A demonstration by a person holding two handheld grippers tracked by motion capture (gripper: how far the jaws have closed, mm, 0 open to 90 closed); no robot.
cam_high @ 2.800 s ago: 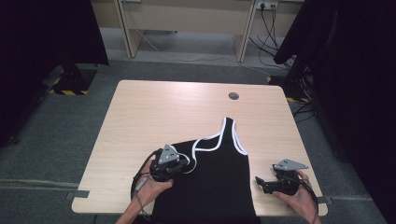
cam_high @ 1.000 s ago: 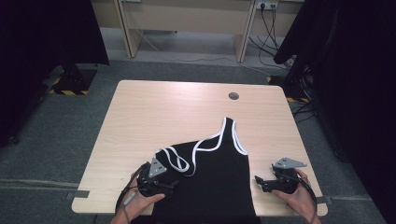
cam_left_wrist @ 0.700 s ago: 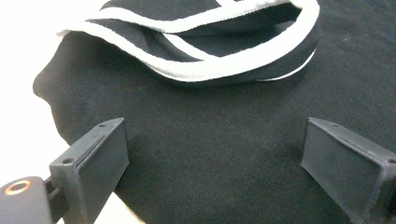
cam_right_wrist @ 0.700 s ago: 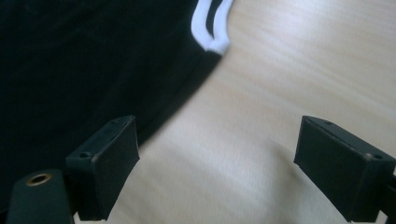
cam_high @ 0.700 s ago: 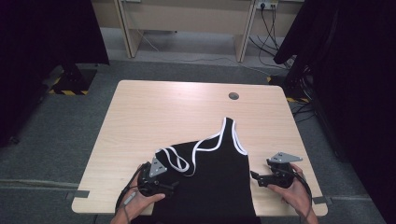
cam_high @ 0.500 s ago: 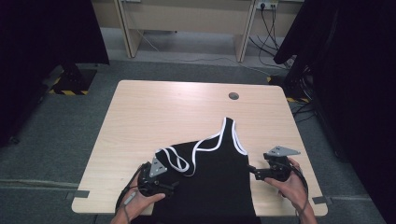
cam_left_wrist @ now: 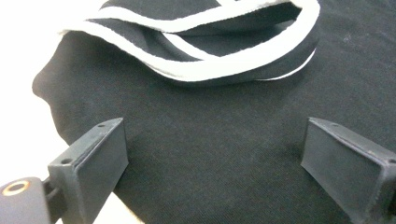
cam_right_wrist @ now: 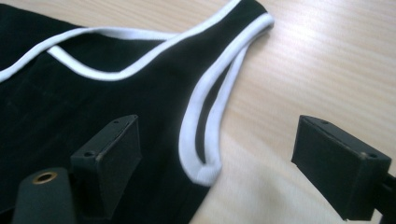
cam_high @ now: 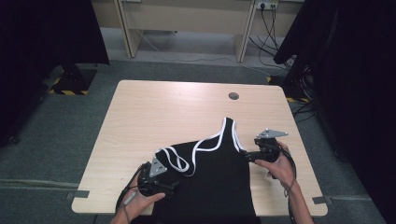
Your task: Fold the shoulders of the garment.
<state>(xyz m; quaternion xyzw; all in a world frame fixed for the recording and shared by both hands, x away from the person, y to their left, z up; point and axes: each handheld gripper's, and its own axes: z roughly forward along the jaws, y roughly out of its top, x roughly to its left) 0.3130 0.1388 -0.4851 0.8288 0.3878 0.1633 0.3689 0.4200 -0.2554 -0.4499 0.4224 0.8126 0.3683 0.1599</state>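
We see the wooden table (cam_high: 154, 116), and on its near half lies the black tank top (cam_high: 212, 179) with white trim. At the top's left strap sits our left gripper (cam_high: 164, 184), jaws spread wide over the cloth. At its right armhole, our right gripper (cam_high: 247, 156), jaws apart though just narrowing, straddles the white edge.
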